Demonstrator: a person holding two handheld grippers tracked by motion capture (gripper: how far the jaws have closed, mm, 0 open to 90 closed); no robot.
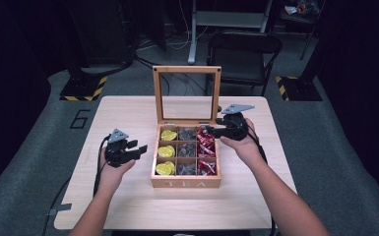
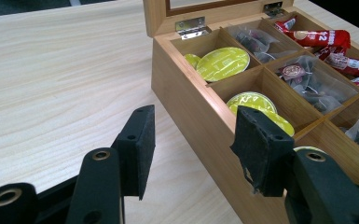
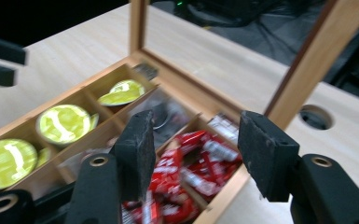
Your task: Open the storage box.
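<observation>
A wooden tea box (image 1: 185,183) stands near the middle of the table (image 1: 128,196), its glass lid (image 1: 187,93) upright. The left gripper (image 1: 139,149) hovers beside the box's left wall, jaws wide apart and empty. The right gripper (image 1: 212,130) hangs over the back right compartment with red packets (image 3: 200,158), also wide open, holding nothing. Yellow capsules (image 2: 223,63) fill the left column.

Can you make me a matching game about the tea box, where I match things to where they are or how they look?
Things:
1. yellow pods
2. red packets
3. lid
4. left tool

Descriptions:
A. standing up open at the back of the tea box
B. in the box's right column
C. over the table, beside the box's left wall, jaws apart
D. in the box's left column

Pairs: 1-D, 2-B, 3-A, 4-C
</observation>
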